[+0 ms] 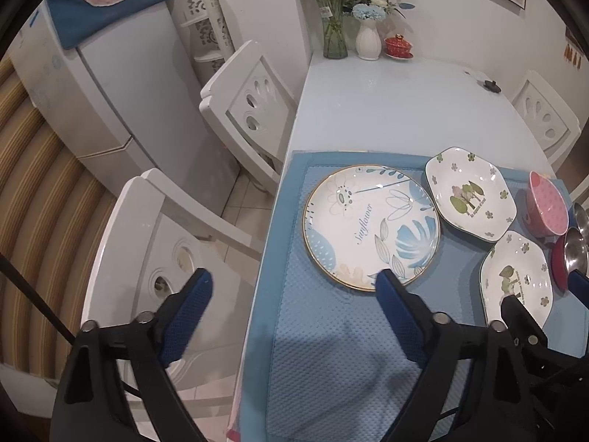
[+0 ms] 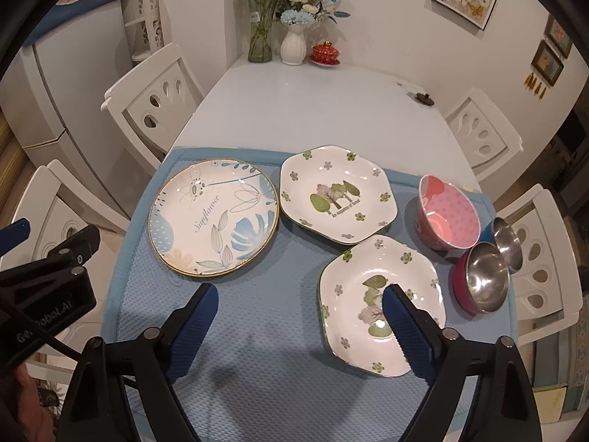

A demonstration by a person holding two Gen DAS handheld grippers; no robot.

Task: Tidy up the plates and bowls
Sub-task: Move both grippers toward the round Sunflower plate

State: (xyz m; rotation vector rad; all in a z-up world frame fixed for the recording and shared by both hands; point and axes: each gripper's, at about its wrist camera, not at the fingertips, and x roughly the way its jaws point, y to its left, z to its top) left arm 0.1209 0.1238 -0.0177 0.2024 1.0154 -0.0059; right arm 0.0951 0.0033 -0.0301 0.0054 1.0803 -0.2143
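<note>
Grippers hovering, both spread, holding nothing: left gripper (image 1: 294,280) | right gripper (image 2: 298,294) | lying apart on blue mat (image 2: 265,313): Sunflower plate (image 2: 212,217), two hexagonal plates (image 2: 337,193) (image 2: 381,304), bowls (image 2: 447,211) | probably awaiting stacking.

A white round plate (image 2: 212,217) rimmed in gold, with blue leaves and a pale flower, sits left of centre on my light blue dimpled mat (image 2: 265,316). Two white hexagonal dishes (image 2: 337,193) (image 2: 381,304) carry green trees and small flowers. At right, a pink polka-dot bowl (image 2: 449,211) neighbours steel-lined bowls, one red outside (image 2: 480,281), one blue (image 2: 506,243).
</note>
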